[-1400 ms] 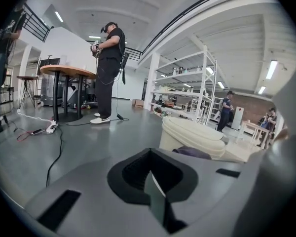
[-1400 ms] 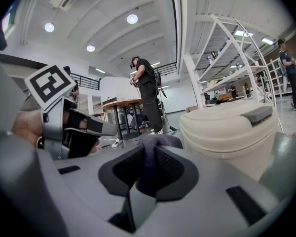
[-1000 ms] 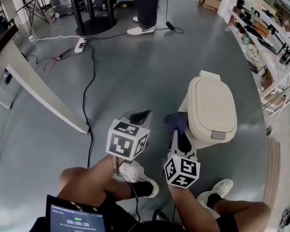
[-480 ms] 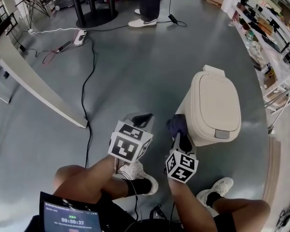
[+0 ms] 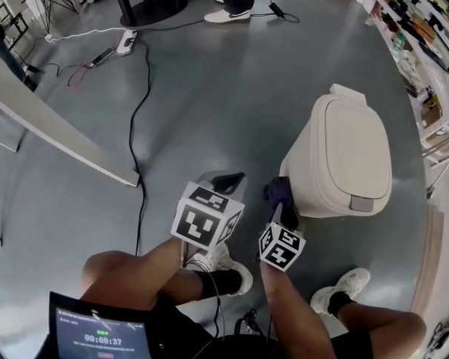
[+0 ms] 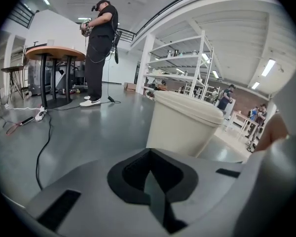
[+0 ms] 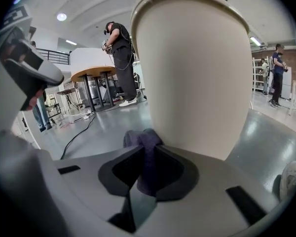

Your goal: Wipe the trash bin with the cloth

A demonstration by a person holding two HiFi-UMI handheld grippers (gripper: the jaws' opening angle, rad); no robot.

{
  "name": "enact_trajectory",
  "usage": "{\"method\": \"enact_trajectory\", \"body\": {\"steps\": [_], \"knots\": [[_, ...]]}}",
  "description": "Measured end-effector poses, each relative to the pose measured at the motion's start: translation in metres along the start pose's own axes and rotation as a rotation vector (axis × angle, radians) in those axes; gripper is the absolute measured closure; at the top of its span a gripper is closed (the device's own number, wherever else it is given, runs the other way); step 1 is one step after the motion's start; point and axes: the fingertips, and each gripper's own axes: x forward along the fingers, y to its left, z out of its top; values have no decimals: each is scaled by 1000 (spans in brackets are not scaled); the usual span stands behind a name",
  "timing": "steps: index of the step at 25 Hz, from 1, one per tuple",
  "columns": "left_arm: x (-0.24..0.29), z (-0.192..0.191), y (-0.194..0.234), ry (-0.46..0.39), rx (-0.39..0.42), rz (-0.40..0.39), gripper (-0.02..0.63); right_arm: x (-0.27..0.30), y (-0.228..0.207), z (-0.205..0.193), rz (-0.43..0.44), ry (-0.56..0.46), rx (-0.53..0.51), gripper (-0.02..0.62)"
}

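The right gripper, fingers clamped on the cloth, keeps it against the trash bin at its 8 o'clock wall, so wiping continues; the left gripper has its fingers together

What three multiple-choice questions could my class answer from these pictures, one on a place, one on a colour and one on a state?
1. Where is the dark purple cloth relative to the tall plastic trash bin?
A. On top of it
B. At its side, gripped by the right tool
C. Inside it

2. What colour is the trash bin?
A. Cream
B. Green
C. Red

3. How does the left tool stand?
A. Shut on the cloth
B. Wide open
C. Shut and empty

Answers:
1 B: the right gripper view shows the cloth pinched between the jaws beside the bin's wall.
2 A: every view shows it cream.
3 C: the left gripper view shows the jaws together with nothing between them.
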Motion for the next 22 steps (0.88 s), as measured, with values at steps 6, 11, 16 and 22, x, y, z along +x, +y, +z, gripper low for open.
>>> {"method": "enact_trajectory", "body": {"steps": [6, 11, 16, 22], "knots": [[3, -2, 1, 6, -9, -7, 604, 18, -6, -31, -24, 70, 3, 526], [7, -5, -2, 13, -4, -13, 604, 27, -11, -49, -35, 116, 0, 526], [10, -10, 0, 27, -9, -11, 604, 33, -12, -60, -41, 148, 1, 526], [9, -7, 3, 18, -9, -8, 604, 24, 1, -39, -13, 94, 22, 526]]}}
